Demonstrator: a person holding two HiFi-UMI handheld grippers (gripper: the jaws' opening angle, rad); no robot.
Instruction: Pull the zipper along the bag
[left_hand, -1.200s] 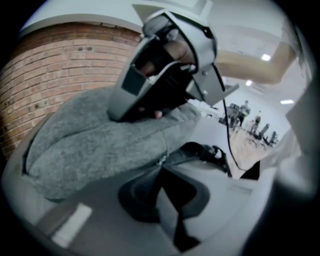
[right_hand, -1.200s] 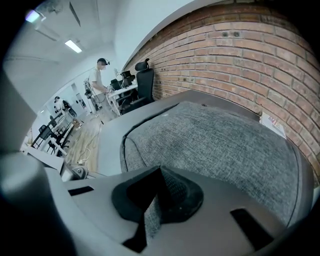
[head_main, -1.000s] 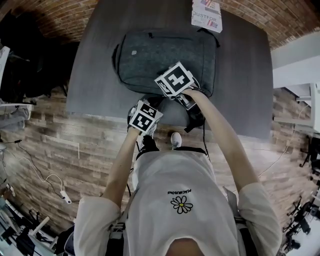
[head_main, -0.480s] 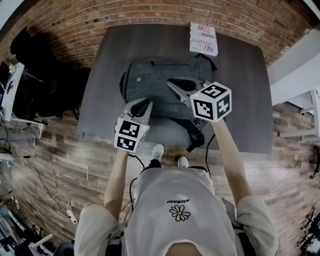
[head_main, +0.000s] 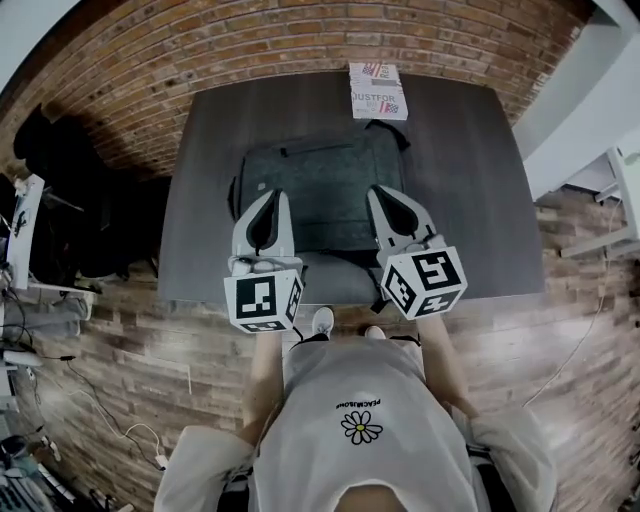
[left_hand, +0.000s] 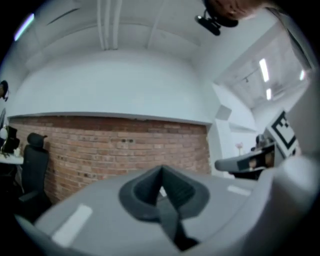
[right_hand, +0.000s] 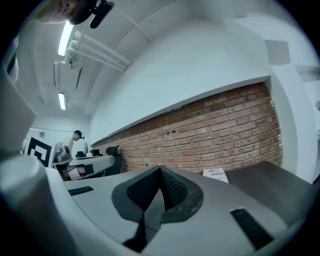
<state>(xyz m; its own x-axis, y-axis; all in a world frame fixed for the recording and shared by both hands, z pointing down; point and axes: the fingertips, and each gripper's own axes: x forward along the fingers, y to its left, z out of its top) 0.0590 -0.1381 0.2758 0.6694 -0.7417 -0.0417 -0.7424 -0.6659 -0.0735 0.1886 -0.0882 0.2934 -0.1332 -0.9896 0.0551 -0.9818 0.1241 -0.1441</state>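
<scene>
Bag: dark grey, lying flat mid-tabletop; a printed leaflet is lying at its 12 o'clock.
Left gripper: showing over the bag's 7 o'clock corner, jaws having just closed and now meeting, gripping nothing.
Right gripper: showing over the 5 o'clock corner, jaws likewise just closed together, empty.
Both are facing a brick wall.

The dark grey rectangular cloth backpack looks matt and felt-like. The dark grey tabletop is smooth and matt. The left hand-held gripper and right hand-held gripper have smooth pale grey plastic shells; the red brick wall is rough.
</scene>
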